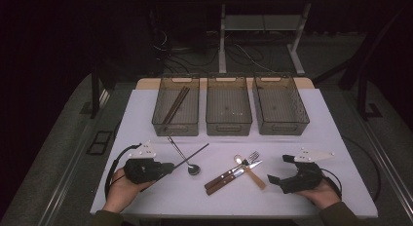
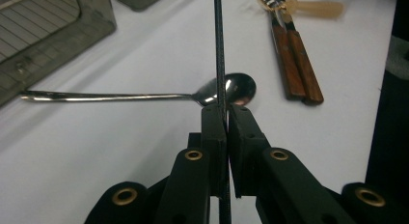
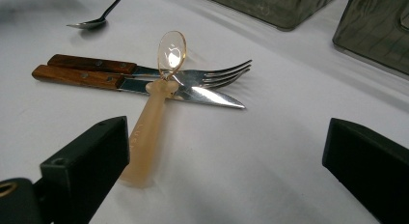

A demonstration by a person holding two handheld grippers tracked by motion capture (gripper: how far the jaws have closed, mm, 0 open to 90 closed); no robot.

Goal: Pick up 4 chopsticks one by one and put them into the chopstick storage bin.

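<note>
My left gripper (image 1: pixel 165 167) (image 2: pixel 225 108) is shut on a thin dark chopstick (image 1: pixel 192 155) (image 2: pixel 218 45), which slants up and to the right above the white table (image 1: pixel 160 199). Just past its jaws lies a metal spoon (image 1: pixel 193 169) (image 2: pixel 236 86), bowl toward me. My right gripper (image 1: pixel 278 169) (image 3: pixel 226 130) stands open at the right with nothing between its jaws. In front of it lie a translucent amber spoon (image 1: pixel 253 176) (image 3: pixel 154 108), a wooden-handled fork (image 1: pixel 251 158) (image 3: pixel 217 74) and a wooden-handled knife (image 1: pixel 221 181) (image 3: pixel 207 96).
Three smoky plastic bins stand in a row at the table's far side: left (image 1: pixel 158 120), middle (image 1: pixel 229 127), right (image 1: pixel 282 128). The left bin holds brown chopsticks (image 1: pixel 176 104). Cables trail from both grippers near the table's side edges.
</note>
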